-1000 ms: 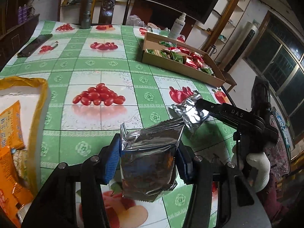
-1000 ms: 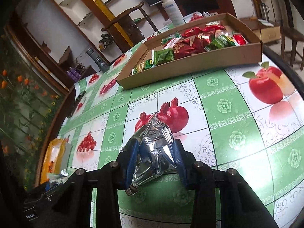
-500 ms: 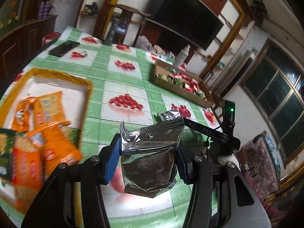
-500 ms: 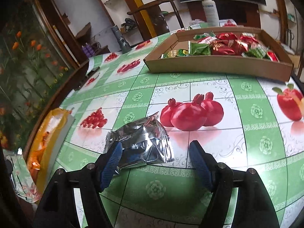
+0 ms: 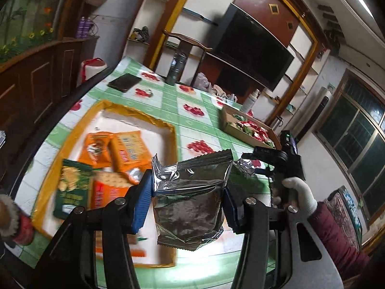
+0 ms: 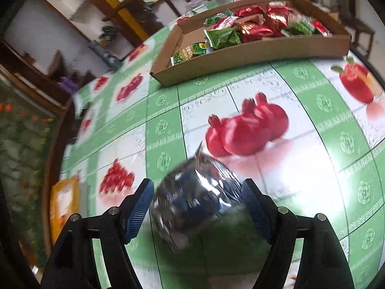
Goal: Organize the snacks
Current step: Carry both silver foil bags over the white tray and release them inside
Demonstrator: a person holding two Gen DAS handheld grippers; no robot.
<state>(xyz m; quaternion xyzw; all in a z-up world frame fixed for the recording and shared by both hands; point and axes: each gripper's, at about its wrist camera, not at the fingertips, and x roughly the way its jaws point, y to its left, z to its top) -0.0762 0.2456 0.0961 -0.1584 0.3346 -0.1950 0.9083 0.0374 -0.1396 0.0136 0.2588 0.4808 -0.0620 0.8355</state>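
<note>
Over the fruit-print tablecloth (image 6: 300, 91), the left hand-held gripper (image 5: 187, 197) clamps a silver packet (image 5: 190, 204) (right hand-held gripper (image 6: 196, 207) just opened).

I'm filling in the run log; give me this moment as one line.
left gripper: shut on silver packet, above yellow tray | right gripper: jaws just opened, crumpled foil packet between them

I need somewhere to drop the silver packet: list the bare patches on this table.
Free: the tablecloth between the yellow tray and the cardboard box, and the far strip between the phone and the bottle. Crowded: the yellow tray's near half, packed with orange and green packets, and the cardboard box, heaped with red and green snacks.
</note>
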